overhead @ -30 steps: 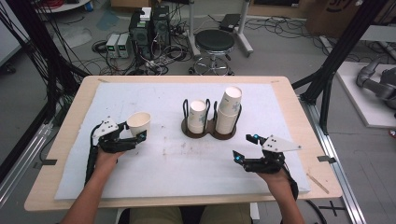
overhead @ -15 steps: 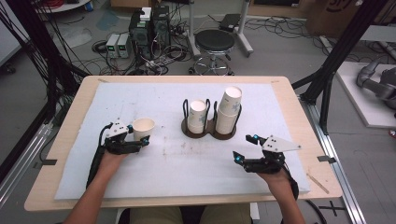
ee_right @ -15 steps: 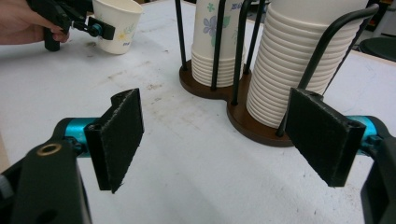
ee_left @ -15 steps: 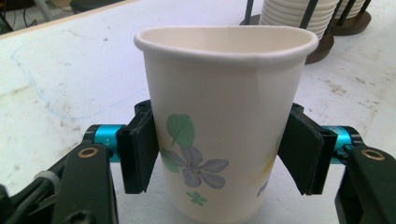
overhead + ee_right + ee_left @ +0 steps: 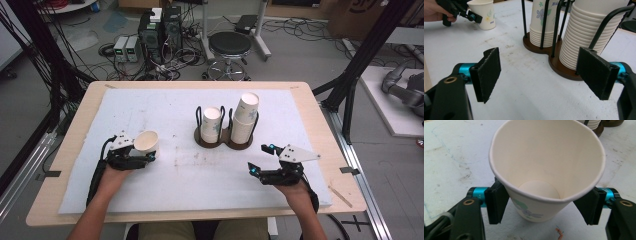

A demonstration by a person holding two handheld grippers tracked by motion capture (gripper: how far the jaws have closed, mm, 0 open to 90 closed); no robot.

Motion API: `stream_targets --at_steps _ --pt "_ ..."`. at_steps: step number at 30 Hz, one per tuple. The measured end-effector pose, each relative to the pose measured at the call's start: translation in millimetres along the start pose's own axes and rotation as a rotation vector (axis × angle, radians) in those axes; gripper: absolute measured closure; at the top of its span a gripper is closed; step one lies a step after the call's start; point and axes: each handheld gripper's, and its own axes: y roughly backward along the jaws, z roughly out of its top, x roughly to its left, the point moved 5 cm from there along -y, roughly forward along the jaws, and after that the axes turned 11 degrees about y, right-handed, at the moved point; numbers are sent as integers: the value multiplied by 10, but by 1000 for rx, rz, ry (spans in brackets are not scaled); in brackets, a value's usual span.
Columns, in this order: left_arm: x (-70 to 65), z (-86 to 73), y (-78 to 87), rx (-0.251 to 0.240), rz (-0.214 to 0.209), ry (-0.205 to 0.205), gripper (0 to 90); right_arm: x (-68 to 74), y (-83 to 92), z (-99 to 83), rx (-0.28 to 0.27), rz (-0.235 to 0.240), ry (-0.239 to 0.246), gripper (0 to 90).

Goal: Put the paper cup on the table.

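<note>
High view first, from my left: my left gripper (image 5: pixel 142 156) has carried the paper cup (image 5: pixel 145 141) rightward across the white mat (image 5: pixel 165 190) over the last second, nearer the cup holder (image 5: pixel 223 140), and the cup now stands upright on the mat. My left jaws have just been opening; in the left gripper view the cup (image 5: pixel 544 170) sits between the pads (image 5: pixel 496 201), the left one about touching under the rim, the right one standing clear of the wall. I judge this a release: the cup is set down and no longer gripped. Further right, the holder's two stacks of cups (image 5: pixel 589 32) stand unchanged. My right gripper (image 5: pixel 260 160) has kept its place near the table's front edge, jaws wide and empty, holder just beyond them.
</note>
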Motion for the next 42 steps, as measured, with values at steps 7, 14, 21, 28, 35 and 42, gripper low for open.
stream_targets --at_steps 7,14,21,28,35,42 --pt "14 93 120 -101 3 74 150 -18 7 -8 1 -2 -5 206" --pt "75 267 432 -248 -69 144 150 -34 19 -19 -1 -3 -13 206" --pt "34 372 628 -352 -131 134 149 -30 8 -21 7 -1 -12 206" --pt "-289 452 567 -387 -255 91 149 -35 6 -30 10 -5 -18 205" --pt "-669 443 316 -348 -304 27 149 -46 3 -54 36 -31 -9 205" --pt "-790 412 194 -324 -303 -13 151 -88 76 -106 43 -54 -27 205"
